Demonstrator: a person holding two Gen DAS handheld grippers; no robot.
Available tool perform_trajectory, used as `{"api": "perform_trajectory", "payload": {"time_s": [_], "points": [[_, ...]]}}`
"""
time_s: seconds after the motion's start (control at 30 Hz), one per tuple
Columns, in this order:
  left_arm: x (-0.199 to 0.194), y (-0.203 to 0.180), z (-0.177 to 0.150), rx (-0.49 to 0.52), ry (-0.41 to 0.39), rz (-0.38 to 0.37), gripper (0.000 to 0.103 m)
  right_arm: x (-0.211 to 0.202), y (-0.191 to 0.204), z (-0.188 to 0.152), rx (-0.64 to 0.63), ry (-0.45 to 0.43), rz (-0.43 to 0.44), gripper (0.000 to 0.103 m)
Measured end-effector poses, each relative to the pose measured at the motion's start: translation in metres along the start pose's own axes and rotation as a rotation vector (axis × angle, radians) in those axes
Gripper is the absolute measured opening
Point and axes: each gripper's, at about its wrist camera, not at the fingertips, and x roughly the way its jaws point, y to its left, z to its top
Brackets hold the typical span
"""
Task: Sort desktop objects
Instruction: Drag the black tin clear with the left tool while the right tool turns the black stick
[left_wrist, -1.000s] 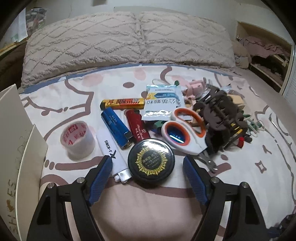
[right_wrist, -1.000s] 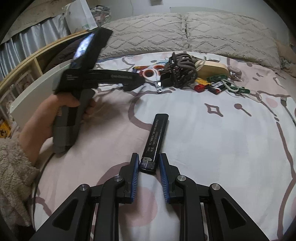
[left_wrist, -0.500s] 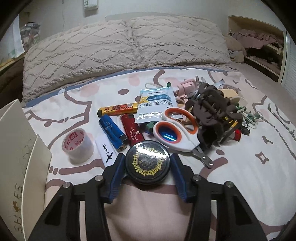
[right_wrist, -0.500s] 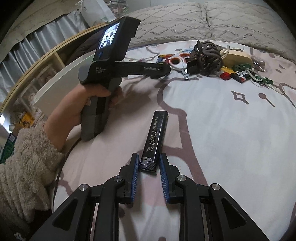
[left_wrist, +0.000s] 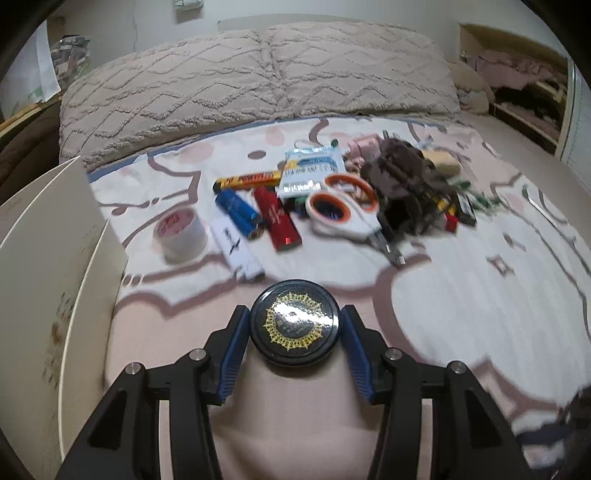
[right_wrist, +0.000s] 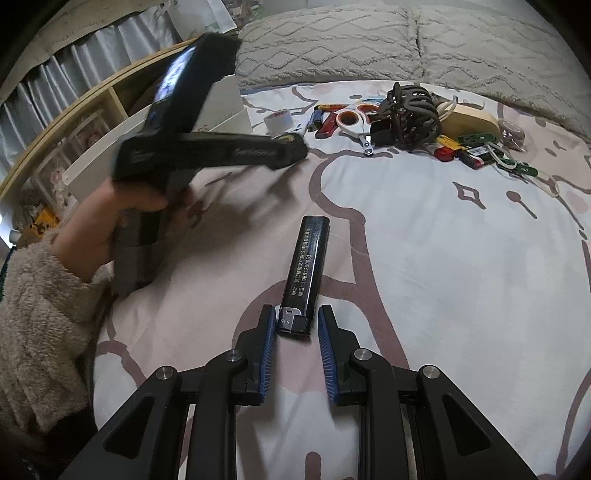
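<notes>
A round black tin (left_wrist: 294, 323) with a gold emblem sits between the blue pads of my left gripper (left_wrist: 295, 314), which is shut on it and holds it just above the bedspread, nearer to me than the pile. In the right wrist view, a hand (right_wrist: 122, 218) holds that left gripper (right_wrist: 295, 146). My right gripper (right_wrist: 297, 314) is shut on the metal end of a black lighter (right_wrist: 308, 258), which points away over the bed. The pile holds scissors (left_wrist: 343, 210), a tape roll (left_wrist: 180, 232), blue (left_wrist: 238, 212), red (left_wrist: 277, 218) and white (left_wrist: 236, 247) lighters and a brown hair claw (left_wrist: 402, 184).
White box walls (left_wrist: 55, 258) stand at the bed's left edge. Two pillows (left_wrist: 258, 74) lie along the far side. A foil packet (left_wrist: 310, 171) and a yellow bar (left_wrist: 247, 180) lie behind the lighters. Small clips and batteries (right_wrist: 476, 151) are scattered right of the hair claw. A shelf (right_wrist: 74, 122) runs along the left.
My left gripper closed on the black tin, then drew it back from the pile toward me. The right gripper kept its grip on the black lighter and only turned slightly.
</notes>
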Motion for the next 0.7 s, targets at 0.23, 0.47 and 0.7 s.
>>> {"api": "perform_trajectory", "payload": {"time_s": [0.23,0.47,0.7], "points": [[-0.031,-0.003,-0.037,0.017,0.03,-0.005,0.05,0.0,-0.001,0.0,0.0,-0.002,-0.003,0.023],[-0.053,-0.016,-0.061,0.048,0.041,-0.04,0.05,0.0,0.0,0.0,-0.005,0.006,-0.008,0.023],[-0.05,-0.021,-0.068,0.052,0.054,-0.037,0.05,-0.001,-0.003,0.0,-0.011,0.012,-0.039,0.023]]}}
